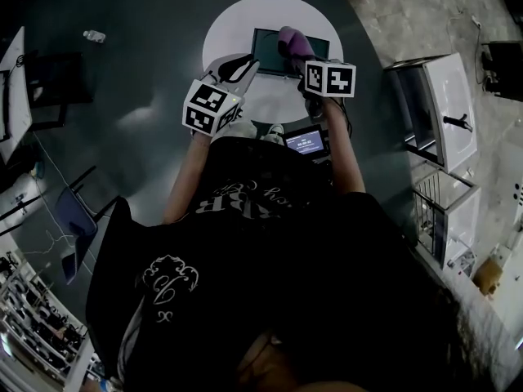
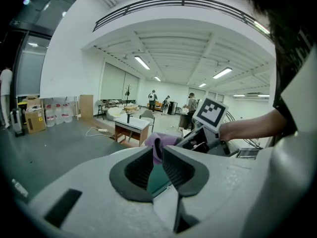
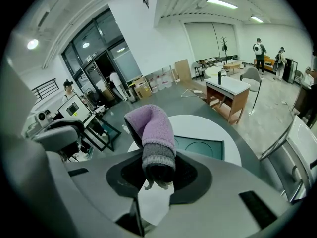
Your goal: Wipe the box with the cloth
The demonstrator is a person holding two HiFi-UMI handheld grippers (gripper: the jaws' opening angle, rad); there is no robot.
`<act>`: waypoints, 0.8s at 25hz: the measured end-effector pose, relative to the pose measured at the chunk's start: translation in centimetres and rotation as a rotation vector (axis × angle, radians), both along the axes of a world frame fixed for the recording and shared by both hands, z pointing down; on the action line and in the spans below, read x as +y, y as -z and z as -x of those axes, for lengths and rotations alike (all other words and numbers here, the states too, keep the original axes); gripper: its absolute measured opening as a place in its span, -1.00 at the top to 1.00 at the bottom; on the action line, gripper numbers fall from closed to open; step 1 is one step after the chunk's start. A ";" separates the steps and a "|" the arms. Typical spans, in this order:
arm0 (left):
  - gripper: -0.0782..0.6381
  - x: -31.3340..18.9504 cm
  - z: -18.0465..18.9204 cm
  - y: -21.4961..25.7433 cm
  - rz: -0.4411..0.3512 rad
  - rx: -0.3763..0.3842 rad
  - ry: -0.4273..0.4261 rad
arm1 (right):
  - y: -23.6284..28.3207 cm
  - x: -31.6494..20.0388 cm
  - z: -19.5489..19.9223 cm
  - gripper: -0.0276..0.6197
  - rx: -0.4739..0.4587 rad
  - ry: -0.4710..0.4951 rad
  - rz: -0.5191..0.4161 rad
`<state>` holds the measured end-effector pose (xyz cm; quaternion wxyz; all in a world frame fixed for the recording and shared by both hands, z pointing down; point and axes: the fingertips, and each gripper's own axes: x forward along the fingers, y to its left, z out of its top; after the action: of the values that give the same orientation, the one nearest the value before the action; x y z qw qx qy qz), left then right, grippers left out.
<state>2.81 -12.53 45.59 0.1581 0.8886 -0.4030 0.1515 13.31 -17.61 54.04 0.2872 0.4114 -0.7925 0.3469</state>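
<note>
Right claw (image 3: pixel 158 171) clamping purple cloth (image 3: pixel 151 128), left claw (image 2: pixel 157 158) pinching box (image 3: pixel 198 147) edge

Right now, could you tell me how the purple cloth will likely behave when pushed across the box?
The cloth droops over above the right gripper, so it is probably soft and floppy. Its fuzzy knit looks likelier to drag than slip.

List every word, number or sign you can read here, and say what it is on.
Nothing reads clearly.
White lettering on the person's black shirt: too blurred to read.
Text lines on the small lit screen: too small to read.
Black-and-white square markers on the left-hand cube and the right-hand cube: patterns only, no words.
</note>
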 end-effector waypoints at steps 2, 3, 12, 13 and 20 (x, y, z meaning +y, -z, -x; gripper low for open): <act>0.64 -0.8 0.3 0.3 -0.008 0.004 -0.013 | -1.2 -1.0 1.6 0.60 0.014 0.022 0.021; 0.64 -1.2 0.5 0.5 -0.013 0.006 -0.020 | -1.9 -1.4 2.4 0.60 0.020 0.033 0.036; 0.64 -3.5 2.8 0.3 -0.013 0.013 -0.048 | -7.7 -2.4 9.4 0.60 0.074 0.126 0.155; 0.64 -3.6 3.0 0.3 -0.011 0.015 -0.049 | -8.1 -2.6 9.4 0.60 0.082 0.121 0.163; 0.64 -4.4 3.1 0.1 -0.001 0.015 -0.064 | -9.3 -3.8 5.8 0.61 0.154 0.053 0.193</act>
<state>-0.32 -16.91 45.53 0.1559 0.9022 -0.3731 0.1498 7.49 -21.42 63.31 0.3944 0.3860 -0.7417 0.3812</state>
